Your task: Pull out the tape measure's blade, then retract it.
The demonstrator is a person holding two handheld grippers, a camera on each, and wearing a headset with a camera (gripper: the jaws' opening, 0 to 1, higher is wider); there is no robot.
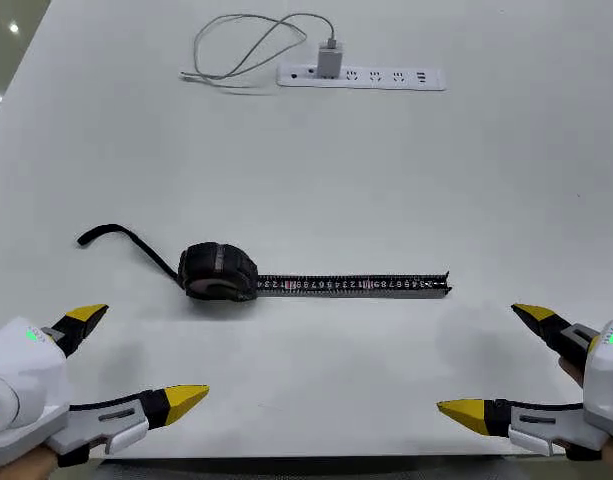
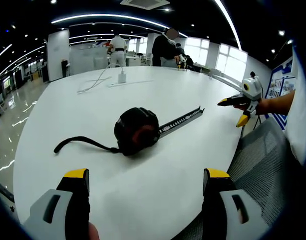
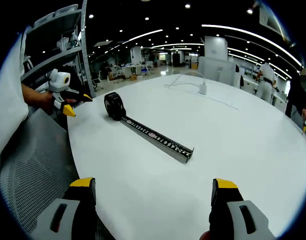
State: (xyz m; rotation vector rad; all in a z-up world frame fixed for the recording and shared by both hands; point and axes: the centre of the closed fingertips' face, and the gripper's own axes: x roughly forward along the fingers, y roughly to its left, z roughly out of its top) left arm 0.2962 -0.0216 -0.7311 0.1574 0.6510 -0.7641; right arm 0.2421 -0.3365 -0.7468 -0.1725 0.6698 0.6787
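Progress: I judge pull done, blade (image 1: 351, 285) out, retract left | tape measure (image 1: 218, 272) on worktop (image 1: 316, 180), well apart from power strip (image 1: 361, 75), my side | left gripper (image 1: 146, 352), right gripper (image 1: 483, 358) even nearer me, fingers released, empty

Right claw (image 3: 153, 183) spread, empty; blade (image 3: 155, 136) lies extended on table (image 3: 232, 140), case (image 3: 114, 106) at far end.
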